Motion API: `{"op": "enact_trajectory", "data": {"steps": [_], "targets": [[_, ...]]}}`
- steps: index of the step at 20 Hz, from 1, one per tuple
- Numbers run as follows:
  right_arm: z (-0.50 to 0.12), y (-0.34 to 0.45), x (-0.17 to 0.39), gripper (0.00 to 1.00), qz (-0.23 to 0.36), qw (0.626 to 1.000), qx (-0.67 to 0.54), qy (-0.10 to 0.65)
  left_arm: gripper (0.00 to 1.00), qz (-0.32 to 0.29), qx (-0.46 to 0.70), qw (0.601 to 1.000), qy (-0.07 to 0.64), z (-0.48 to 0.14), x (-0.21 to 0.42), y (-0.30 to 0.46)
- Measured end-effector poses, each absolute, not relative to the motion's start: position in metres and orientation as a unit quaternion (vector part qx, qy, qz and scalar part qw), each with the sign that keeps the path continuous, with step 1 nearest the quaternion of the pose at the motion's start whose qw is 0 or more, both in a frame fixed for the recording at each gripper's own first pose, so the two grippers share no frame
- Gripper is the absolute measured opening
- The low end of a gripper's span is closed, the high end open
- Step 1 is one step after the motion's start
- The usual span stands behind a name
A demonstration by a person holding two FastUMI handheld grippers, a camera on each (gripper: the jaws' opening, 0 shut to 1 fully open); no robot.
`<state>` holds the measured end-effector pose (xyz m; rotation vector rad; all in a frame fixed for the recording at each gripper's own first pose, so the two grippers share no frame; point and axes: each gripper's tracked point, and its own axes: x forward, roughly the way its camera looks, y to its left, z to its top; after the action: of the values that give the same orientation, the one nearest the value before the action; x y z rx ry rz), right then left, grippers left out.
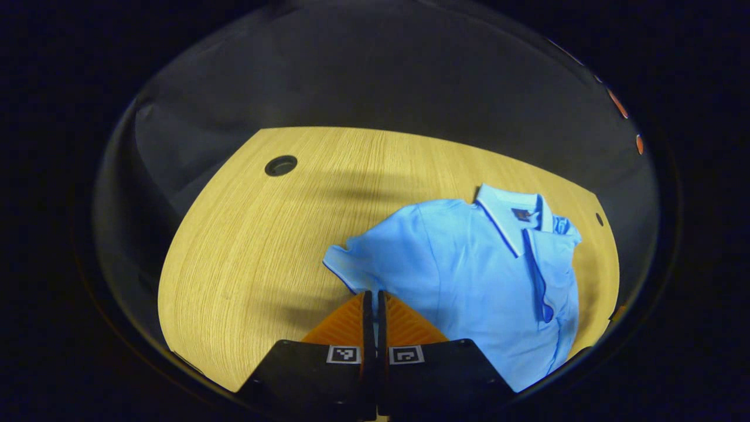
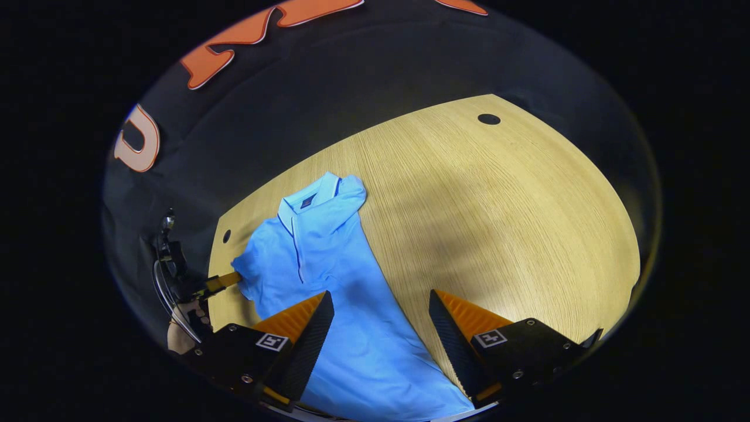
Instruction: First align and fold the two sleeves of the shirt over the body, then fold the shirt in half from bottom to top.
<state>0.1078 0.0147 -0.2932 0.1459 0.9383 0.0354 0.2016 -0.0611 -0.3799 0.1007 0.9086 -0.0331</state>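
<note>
Black cloth walls close in behind your wooden table (image 1: 252, 246), and the light blue polo shirt (image 1: 469, 275) lies flat on that table, front side up. Take the shirt as your landmark.

In the left gripper view, your left gripper (image 1: 374, 305) sits at the shirt's near sleeve (image 1: 351, 258), its 2 fingers drawn together with hardly a slit between them. They meet right at the lower edge of that sleeve, but you cannot tell from here whether any cloth is pinched in between. The collar (image 1: 504, 214) is at the far end of the shirt, next to a small hole (image 1: 599, 219) in the tabletop; a larger round hole (image 1: 280, 166) lies well away from the shirt, beyond the sleeve side.

In the right gripper view, your right gripper (image 2: 381, 316) hangs above the shirt's lower body (image 2: 375, 351) with its fingers spread wide, gripping nothing; 1 finger is over the cloth, the other over bare wood just beside the shirt's edge. The sleeve on that side is already folded in near the collar (image 2: 310, 199). Farther off, the left gripper (image 2: 225, 281) touches the opposite sleeve (image 2: 249, 266), a hand (image 2: 190, 328) behind it.
</note>
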Motion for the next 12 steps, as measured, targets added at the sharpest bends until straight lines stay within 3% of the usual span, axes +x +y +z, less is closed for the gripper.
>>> {"op": "enact_trajectory", "data": {"steps": [12], "targets": [[-0.295,0.009,0.109,0.99,0.032,0.894,0.072,0.442,0.04,-0.108,0.058,0.909,0.397,-0.298,0.191,-0.174]]}}
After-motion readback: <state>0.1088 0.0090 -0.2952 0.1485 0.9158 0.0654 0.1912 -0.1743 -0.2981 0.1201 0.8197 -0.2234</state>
